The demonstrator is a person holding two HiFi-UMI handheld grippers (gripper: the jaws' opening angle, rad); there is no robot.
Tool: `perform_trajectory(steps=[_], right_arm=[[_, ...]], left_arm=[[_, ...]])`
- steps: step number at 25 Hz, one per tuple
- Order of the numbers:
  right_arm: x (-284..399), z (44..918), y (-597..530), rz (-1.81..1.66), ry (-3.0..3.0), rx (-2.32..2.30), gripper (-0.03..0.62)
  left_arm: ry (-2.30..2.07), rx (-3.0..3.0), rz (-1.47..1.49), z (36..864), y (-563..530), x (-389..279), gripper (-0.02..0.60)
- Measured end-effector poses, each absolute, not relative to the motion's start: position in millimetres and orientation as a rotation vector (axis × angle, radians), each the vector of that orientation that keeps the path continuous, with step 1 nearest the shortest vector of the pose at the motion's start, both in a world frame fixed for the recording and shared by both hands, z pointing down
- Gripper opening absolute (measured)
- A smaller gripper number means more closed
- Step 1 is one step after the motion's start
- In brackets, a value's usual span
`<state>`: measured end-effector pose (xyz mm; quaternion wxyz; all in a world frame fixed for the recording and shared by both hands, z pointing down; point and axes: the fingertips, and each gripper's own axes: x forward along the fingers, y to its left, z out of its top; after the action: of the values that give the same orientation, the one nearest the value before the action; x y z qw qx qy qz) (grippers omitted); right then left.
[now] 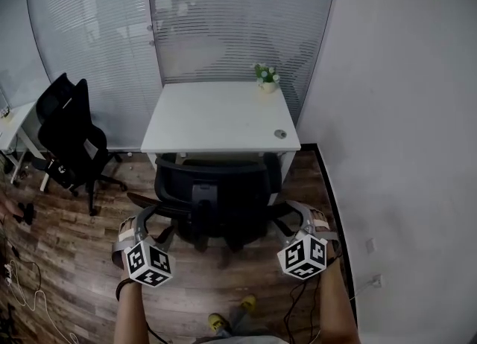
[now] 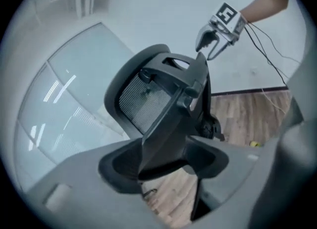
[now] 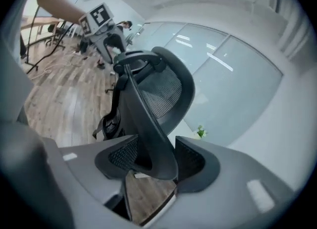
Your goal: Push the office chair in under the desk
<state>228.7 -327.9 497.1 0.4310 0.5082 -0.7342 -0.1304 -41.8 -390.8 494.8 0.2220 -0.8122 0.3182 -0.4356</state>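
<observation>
Chair [image 1: 216,193]: stood with seat mostly under desk [image 1: 216,115], back near its edge | left gripper [image 1: 147,220]: jaws wide around armrest, seemingly not pressing | right gripper [image 1: 299,214]: same | remaining: maybe a small last push, it seemed

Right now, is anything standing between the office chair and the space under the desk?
Nothing visible does. The office chair already sits at the front edge of the desk. The space beneath the top is hidden from view.
</observation>
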Motion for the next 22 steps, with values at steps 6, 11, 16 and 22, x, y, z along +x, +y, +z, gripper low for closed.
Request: perform_trajectory(steps=[6, 11, 16, 22], right_arm=[[223, 476, -292, -0.105, -2.007, 1.534, 0.212], [223, 455, -261, -0.021, -2.055, 1.729, 0.146], [217, 438, -232, -0.003, -2.069, 1.879, 0.027], [199, 433, -196, 0.038, -2.072, 1.970, 0.002]], left_arm=[[1.082, -2.481, -0.961, 472, -362, -45, 0.183], [1.227, -2.582, -0.786, 452, -335, -54, 0.087], [1.323, -2.644, -0.660, 439, -309, -69, 0.001], [1.378, -2.674, -0.555, 427, -279, -93, -0.002]])
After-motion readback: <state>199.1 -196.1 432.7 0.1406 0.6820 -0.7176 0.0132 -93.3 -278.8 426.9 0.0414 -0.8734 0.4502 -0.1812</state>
